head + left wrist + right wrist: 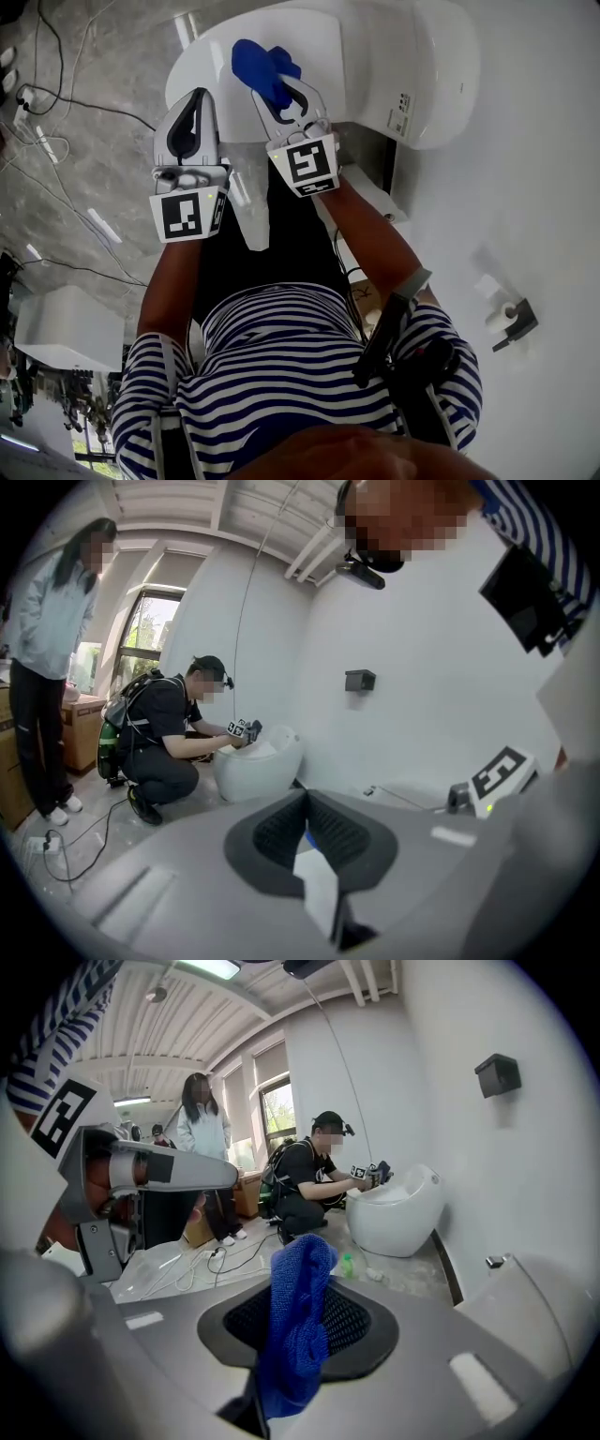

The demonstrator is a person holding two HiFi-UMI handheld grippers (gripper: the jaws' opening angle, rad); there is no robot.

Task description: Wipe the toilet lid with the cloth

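Grey marbled floor carries a white toilet and loose cables.

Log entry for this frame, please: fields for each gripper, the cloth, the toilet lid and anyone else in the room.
left gripper: jaws together, nothing held, above the lid's near edge
right gripper: shut on the cloth
cloth: blue, bunched, sticking out past the jaws over the lid; contact with the lid cannot be told
toilet lid: white, down
other people: crouching person working at a second toilet; standing person behind
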